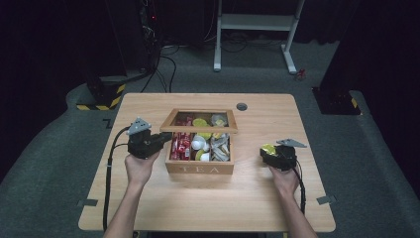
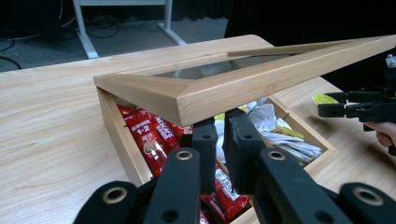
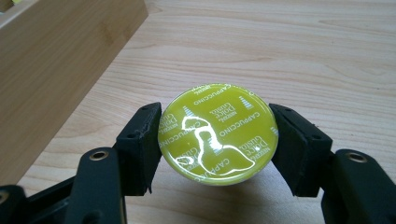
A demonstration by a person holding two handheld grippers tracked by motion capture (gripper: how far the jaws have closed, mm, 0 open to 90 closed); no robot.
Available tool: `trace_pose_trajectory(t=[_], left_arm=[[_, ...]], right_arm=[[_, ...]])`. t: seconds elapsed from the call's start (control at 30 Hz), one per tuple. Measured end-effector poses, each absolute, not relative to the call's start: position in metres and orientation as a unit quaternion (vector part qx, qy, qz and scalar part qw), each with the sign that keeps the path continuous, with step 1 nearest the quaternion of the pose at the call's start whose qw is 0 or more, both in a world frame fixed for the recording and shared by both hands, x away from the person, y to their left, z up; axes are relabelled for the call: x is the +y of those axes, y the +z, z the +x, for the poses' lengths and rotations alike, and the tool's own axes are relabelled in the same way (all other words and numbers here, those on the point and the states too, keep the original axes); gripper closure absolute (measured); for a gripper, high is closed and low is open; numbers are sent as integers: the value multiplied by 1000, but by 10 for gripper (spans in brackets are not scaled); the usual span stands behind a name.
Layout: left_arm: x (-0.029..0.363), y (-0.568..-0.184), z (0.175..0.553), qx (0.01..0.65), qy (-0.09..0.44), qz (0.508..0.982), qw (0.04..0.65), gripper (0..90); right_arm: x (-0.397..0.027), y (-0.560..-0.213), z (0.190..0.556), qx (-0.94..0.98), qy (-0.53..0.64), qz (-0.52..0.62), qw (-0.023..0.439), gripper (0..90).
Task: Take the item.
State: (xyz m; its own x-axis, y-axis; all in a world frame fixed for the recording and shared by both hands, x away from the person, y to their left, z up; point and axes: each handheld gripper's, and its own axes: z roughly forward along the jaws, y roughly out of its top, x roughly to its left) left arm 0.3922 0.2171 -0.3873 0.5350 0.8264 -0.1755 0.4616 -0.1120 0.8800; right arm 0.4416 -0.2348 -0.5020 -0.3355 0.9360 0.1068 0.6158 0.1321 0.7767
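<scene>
A wooden box marked TEA [image 1: 200,168] stands mid-table, packed with red sachets [image 2: 149,135], white packets and capsules. Its glass-paned lid [image 1: 198,128] is raised at a slant, hinged at the far side. My left gripper [image 1: 168,137] reaches in from the box's left side. Its jaws stand nearly together, tips under the lid's wooden frame [image 2: 224,91]; the left gripper [image 2: 222,123] grips nothing I can see. To the right of the box, my right gripper [image 1: 267,151] is shut on a yellow-green cappuccino capsule [image 3: 216,133], just above the table.
The box's side wall [image 3: 56,60] lies to the left of the held capsule. A round cable grommet [image 1: 241,106] sits near the table's far edge. Bare wood [image 1: 208,203] runs in front of the box. A white desk frame [image 1: 257,22] stands on the floor beyond.
</scene>
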Motion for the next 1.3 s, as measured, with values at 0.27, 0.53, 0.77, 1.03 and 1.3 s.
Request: trace_pose_trajectory(t=[0.27,0.53,0.77,1.03,1.3], left_arm=[[218,-389,390,448,181,719,500,834],[219,-392,391,448,178,714,508,845],[216,-392,389,447,179,717,503,842],[216,-393,389,444,178,717,507,831],[217,-393,389,441,176,718,509,828]], right_arm=[[-235,-506,442,718,384,543,206,381],[-233,-512,444,728,375,537,202,381],[-234,-513,444,732,375,531,204,377],[-235,-514,442,726,386,534,197,352],[-237,-508,435,715,407,528,209,192]])
